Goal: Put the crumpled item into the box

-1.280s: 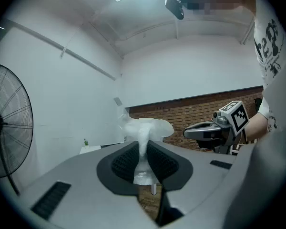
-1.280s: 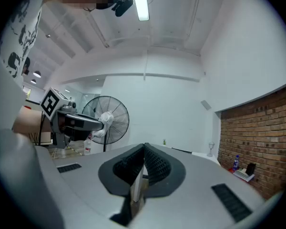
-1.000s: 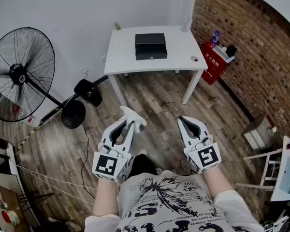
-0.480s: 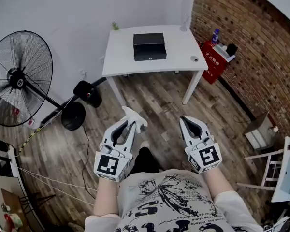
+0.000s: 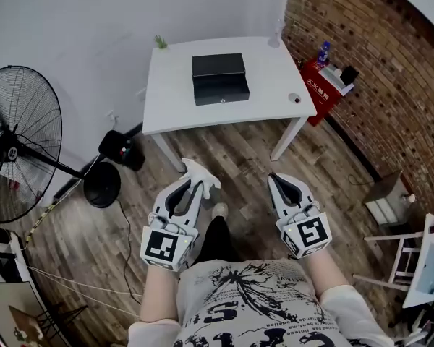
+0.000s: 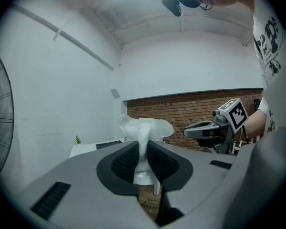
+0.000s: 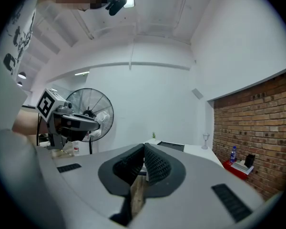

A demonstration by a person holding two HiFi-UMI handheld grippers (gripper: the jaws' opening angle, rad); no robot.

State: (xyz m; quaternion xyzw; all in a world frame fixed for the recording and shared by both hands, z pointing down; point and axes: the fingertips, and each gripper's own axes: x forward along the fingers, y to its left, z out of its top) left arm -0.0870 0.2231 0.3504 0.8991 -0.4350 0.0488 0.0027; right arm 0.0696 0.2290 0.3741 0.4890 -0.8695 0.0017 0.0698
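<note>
My left gripper (image 5: 196,183) is shut on a crumpled white tissue (image 5: 200,174), whose loose end sticks out past the jaw tips; in the left gripper view the tissue (image 6: 144,133) is pinched between the dark pads. My right gripper (image 5: 278,181) is held beside it, jaws together and empty, the pads touching at the tip in the right gripper view (image 7: 144,150). A black box (image 5: 219,78) with its lid raised stands on the white table (image 5: 173,100) well ahead of both grippers. Both grippers hang over the wooden floor, short of the table.
A large black standing fan (image 5: 20,152) is at the left, its base (image 5: 101,184) near a dark bag (image 5: 118,149). A brick wall (image 5: 376,85) runs along the right with a red box (image 5: 320,96) against it. Chairs (image 5: 401,255) stand at the far right. A small round object (image 5: 295,98) lies on the table.
The view has moved closer to the table, which sits lower and larger in the frame, and the fan has slid left. Both grippers keep their places and grip.
</note>
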